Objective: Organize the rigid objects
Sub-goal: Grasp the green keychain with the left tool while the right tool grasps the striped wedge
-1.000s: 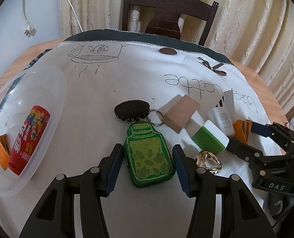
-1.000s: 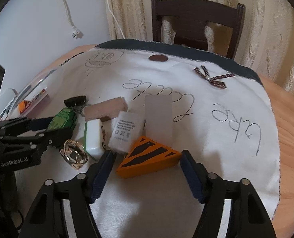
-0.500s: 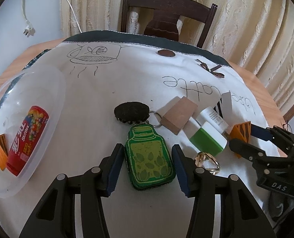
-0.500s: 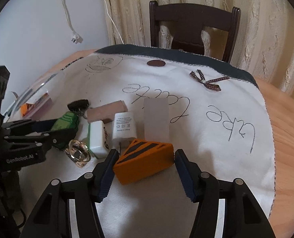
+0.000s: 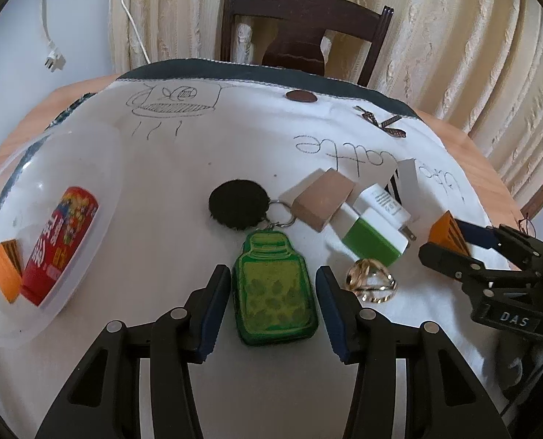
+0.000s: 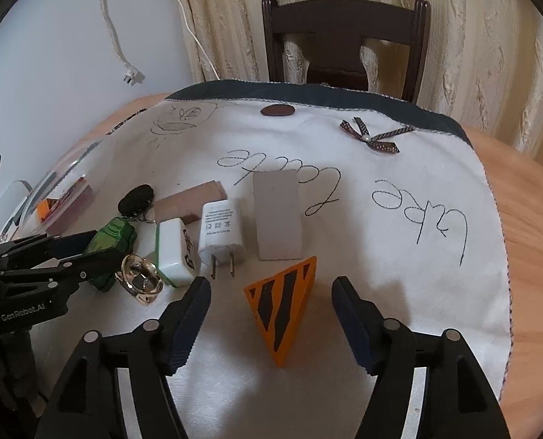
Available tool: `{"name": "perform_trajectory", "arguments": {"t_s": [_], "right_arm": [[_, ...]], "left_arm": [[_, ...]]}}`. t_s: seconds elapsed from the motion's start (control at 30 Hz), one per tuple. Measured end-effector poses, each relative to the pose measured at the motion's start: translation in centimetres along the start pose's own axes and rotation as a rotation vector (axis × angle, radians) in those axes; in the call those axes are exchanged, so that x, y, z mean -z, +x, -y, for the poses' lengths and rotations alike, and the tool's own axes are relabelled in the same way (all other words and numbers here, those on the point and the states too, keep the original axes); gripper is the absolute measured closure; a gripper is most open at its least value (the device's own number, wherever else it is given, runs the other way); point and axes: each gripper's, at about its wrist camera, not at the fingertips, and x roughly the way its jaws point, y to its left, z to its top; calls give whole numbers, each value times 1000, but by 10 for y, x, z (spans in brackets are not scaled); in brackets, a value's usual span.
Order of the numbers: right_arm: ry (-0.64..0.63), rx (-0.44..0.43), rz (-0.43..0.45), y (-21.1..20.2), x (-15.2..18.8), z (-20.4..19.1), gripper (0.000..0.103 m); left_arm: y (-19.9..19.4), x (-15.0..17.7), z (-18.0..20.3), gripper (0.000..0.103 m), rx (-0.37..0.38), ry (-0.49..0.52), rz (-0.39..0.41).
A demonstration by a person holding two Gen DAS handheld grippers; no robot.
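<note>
A green jar-shaped keychain point(image 5: 275, 289) lies flat on the white cloth between the fingers of my left gripper point(image 5: 273, 311). The jaws stand close to its two sides, open. Its ring joins a black fuzzy pompom point(image 5: 238, 203). An orange wedge with black stripes point(image 6: 282, 307) lies on the cloth between the wide-open fingers of my right gripper point(image 6: 271, 307), tip toward me, with a gap on each side. The right wrist view shows the left gripper point(image 6: 99, 247) around the keychain point(image 6: 112, 234). The left wrist view shows the right gripper point(image 5: 443, 237) around the wedge point(image 5: 447, 234).
A clear plastic tub point(image 5: 99, 168) at the left holds a red Skittles can point(image 5: 59, 241) and an orange block point(image 5: 2, 274). A wooden block point(image 5: 324, 199), white charger point(image 6: 222, 230), green-and-white tile point(image 5: 374, 241), gold ring point(image 5: 372, 281) and grey slab point(image 6: 276, 216) crowd the middle. A chair point(image 5: 300, 25) stands behind.
The orange wedge sat crosswise, filling the gap between the right fingers; it now lies turned with its tip toward me and the fingers wider apart. The left fingers have barely moved.
</note>
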Motion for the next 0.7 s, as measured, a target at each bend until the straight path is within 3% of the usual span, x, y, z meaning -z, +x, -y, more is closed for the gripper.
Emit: {"name": "perform_trajectory", "arguments": {"t_s": [0.3, 0.57, 0.7], "right_arm": [[52, 23, -4, 0, 3, 8, 32], [72, 70, -31, 9, -1, 3, 60], [83, 62, -24, 8, 0, 4, 66]], "left_arm": [[1, 4, -3, 53, -5, 3, -8], [4, 1, 2, 53, -18, 3, -2], [4, 0, 2, 57, -22, 1, 1]]}}
